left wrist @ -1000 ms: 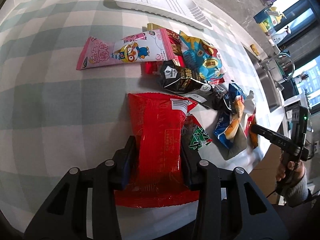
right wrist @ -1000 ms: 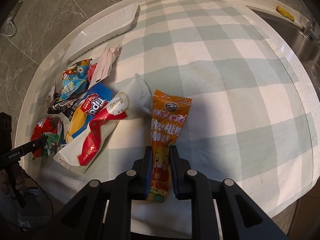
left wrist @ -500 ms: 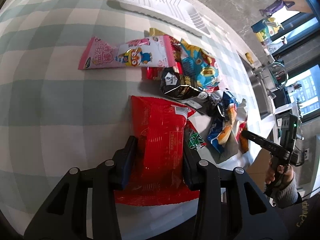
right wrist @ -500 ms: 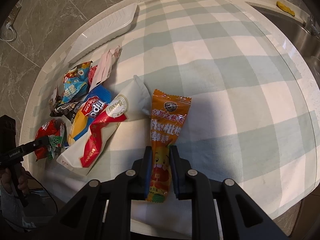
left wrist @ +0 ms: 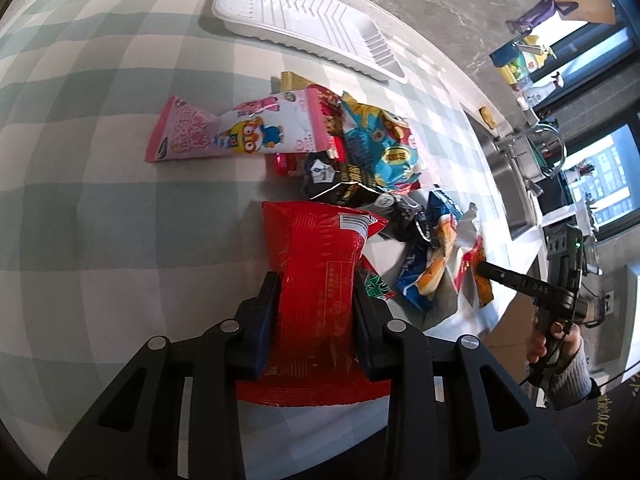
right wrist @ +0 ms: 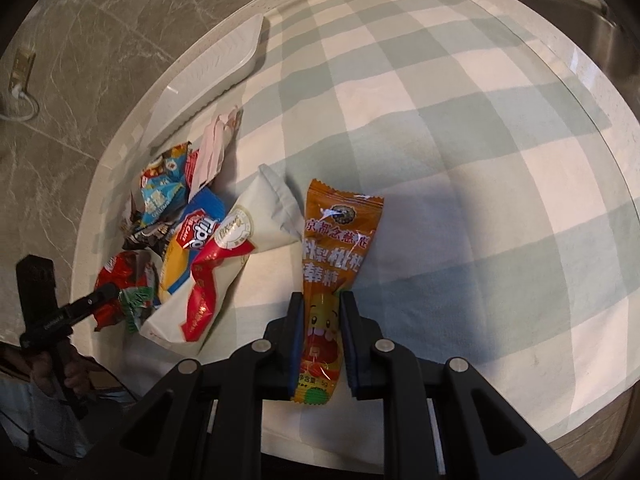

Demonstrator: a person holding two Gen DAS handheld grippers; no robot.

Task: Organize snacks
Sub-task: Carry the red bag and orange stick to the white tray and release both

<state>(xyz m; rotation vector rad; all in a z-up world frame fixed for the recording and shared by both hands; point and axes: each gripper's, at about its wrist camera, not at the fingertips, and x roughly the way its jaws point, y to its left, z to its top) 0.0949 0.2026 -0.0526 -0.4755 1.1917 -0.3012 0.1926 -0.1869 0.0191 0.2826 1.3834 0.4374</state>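
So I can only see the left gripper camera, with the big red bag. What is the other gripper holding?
Observer: The right gripper is shut on an orange snack packet with a cartoon face on it.
Operator: Is there room on the cloth next to it?
Observer: Yes, in the right wrist view the checked tablecloth to the right of the orange packet is bare.
Operator: What is that white thing near my red bag?
Observer: From the right wrist view it is a white pouch with a red ribbon print, lying beside a blue and yellow Tipo pack.
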